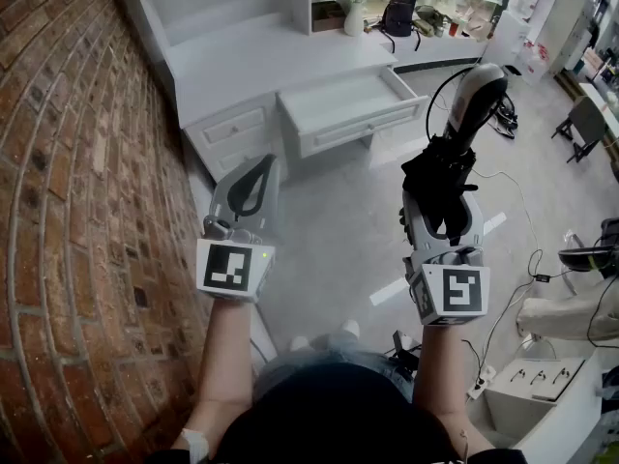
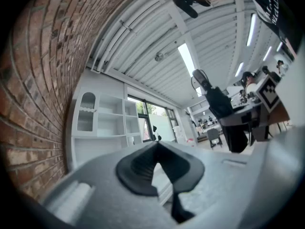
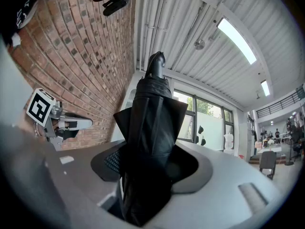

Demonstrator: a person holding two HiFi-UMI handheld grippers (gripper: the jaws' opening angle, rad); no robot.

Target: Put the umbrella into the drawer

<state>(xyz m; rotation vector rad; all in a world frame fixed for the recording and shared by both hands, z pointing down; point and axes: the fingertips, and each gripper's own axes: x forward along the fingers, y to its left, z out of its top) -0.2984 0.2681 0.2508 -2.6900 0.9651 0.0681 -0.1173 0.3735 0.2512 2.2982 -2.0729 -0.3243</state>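
In the head view, your right tongs (image 1: 442,199) are pinching the folded black fabric umbrella (image 1: 436,174), lower right of the open white wooden drawer (image 1: 360,127); stowing it is remaining. In the left gripper view, your left tongs (image 2: 156,146) are sitting pressed together, empty. In the right gripper view, the umbrella is filling the grip.

White desk (image 1: 242,66) along the brick wall (image 1: 77,182), 1 drawer (image 1: 353,112) pulled open, small potted plant (image 1: 354,13) sitting on top.
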